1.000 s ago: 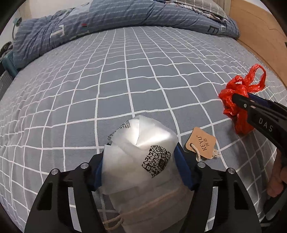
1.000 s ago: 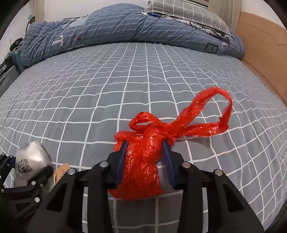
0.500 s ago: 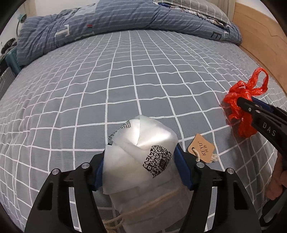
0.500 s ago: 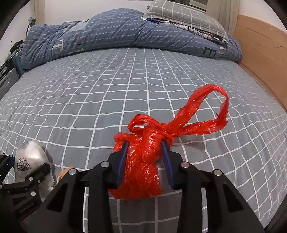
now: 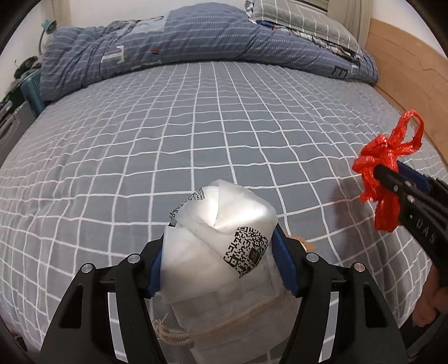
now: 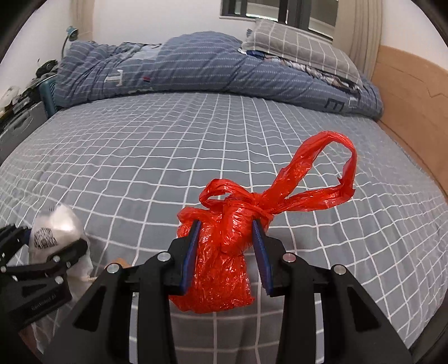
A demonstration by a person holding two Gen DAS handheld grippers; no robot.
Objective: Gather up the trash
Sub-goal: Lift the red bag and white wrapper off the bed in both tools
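Left wrist view: left gripper (image 5: 219, 263) clamps the white pouch (image 5: 221, 252), right gripper (image 6: 226, 252) clamps the red bag (image 6: 221, 249); both now lifted off the bed (image 5: 140, 140).

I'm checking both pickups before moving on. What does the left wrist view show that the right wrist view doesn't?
Only the left wrist view shows the QR code clearly, the drawstring, and a hand on the right gripper. Only the right wrist view shows the window. Both show the white bag in the left gripper, the red bag and the bed.
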